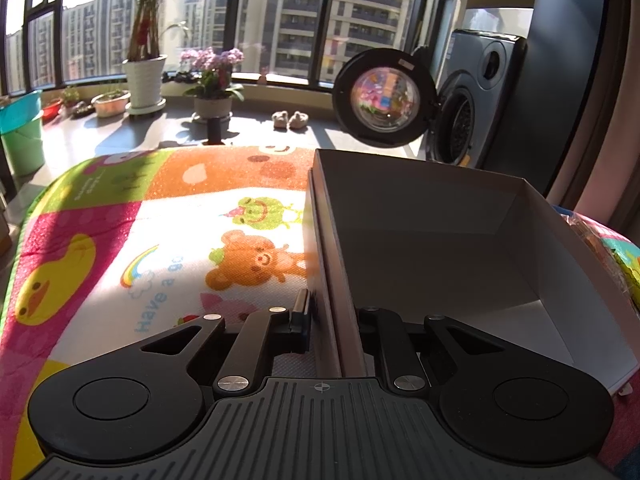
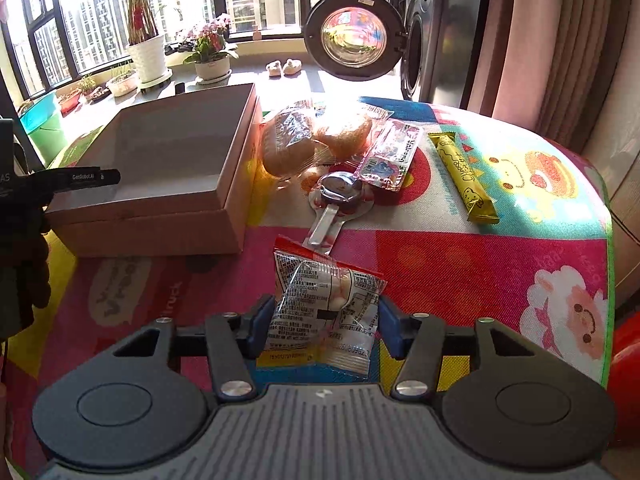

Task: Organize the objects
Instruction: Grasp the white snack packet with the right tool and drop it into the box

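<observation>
Jaws: left gripper (image 1: 332, 320) clamps box (image 1: 440, 216) wall — right gripper (image 2: 320, 320) squeezes snack packet (image 2: 326, 308), tilted down

Matt cardboard box (image 2: 168, 184), glossy snack packet (image 2: 324, 316)

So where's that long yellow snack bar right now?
In the right wrist view, the yellow snack bar lies on the colourful play mat, far right of the cardboard box, beside the clear candy packet.

We count one cardboard box (image 2: 168, 184), two wrapped buns (image 2: 316, 136), one yellow snack bar (image 2: 464, 176), one clear snack packet (image 2: 324, 312), one lollipop (image 2: 340, 196).
</observation>
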A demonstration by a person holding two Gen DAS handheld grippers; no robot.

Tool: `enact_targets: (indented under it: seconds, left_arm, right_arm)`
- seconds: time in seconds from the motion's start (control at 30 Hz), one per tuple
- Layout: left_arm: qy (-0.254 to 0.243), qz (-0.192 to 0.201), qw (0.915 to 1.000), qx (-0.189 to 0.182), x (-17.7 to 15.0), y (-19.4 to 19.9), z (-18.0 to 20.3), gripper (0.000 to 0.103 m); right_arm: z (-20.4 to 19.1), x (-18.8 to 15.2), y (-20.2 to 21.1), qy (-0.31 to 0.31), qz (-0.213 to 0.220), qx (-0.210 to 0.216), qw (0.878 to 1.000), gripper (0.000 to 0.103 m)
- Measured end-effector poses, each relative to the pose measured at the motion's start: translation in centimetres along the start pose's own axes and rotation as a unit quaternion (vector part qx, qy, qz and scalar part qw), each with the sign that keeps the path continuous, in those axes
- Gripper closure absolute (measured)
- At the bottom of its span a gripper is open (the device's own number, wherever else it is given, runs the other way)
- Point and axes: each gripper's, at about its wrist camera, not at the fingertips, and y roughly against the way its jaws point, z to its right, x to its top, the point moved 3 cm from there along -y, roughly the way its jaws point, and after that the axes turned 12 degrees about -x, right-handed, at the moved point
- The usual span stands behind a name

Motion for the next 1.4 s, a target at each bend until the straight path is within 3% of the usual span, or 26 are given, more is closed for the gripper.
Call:
enact_targets:
  seconds: [0.17, 0.3, 0.4, 0.53, 0.67, 0.8, 0.9, 1.1, 1.27, 1.4]
  left_arm:
    - [-0.002, 0.001, 1.0000, 0.002, 0.0, 0.0, 0.1, 0.088]
    - [0.000, 0.003, 1.0000, -0.003, 0.0, 0.1, 0.0, 0.088]
    - [-0.001, 0.005, 0.9999, -0.009, -0.1, 0.1, -0.2, 0.088]
    - [0.003, 0.006, 0.9999, -0.013, -0.1, 0.1, -0.4, 0.088]
    - [0.001, 0.006, 0.9999, -0.012, -0.1, 0.2, -0.3, 0.088]
    - [0.002, 0.007, 0.9999, -0.015, -0.2, 0.3, -0.4, 0.088]
    - [0.001, 0.007, 0.9999, -0.014, -0.3, 0.3, -0.3, 0.088]
    - [0.001, 0.008, 0.9999, -0.014, -0.3, 0.3, -0.4, 0.088]
    - [0.000, 0.008, 0.9999, -0.013, -0.3, 0.3, -0.4, 0.088]
    - [0.001, 0.009, 0.9999, -0.014, -0.3, 0.4, -0.5, 0.088]
  right_arm:
    - [-3.4, -1.5, 4.5, 0.074, 0.018, 0.044, 0.996, 0.048]
    - [-5.7, 1.7, 6.9, 0.075, 0.059, 0.096, 0.991, 0.048]
    - [-7.6, 5.5, 6.8, 0.080, 0.082, 0.107, 0.988, 0.048]
    - [-10.4, 11.7, 2.8, 0.077, 0.085, 0.091, 0.989, 0.048]
    - [-13.3, 16.8, -3.7, 0.047, 0.052, 0.087, 0.994, 0.048]
    - [-15.8, 18.7, -8.6, 0.011, 0.001, 0.126, 0.992, 0.046]
    - [-16.8, 18.6, -9.9, 0.007, -0.012, 0.130, 0.991, 0.032]
    - [-13.7, 18.2, -7.4, 0.020, 0.036, 0.107, 0.993, 0.029]
    - [-6.8, 16.9, -4.2, 0.013, 0.088, 0.046, 0.995, 0.020]
    - [-1.3, 15.0, -4.5, -0.014, 0.083, -0.006, 0.996, 0.018]
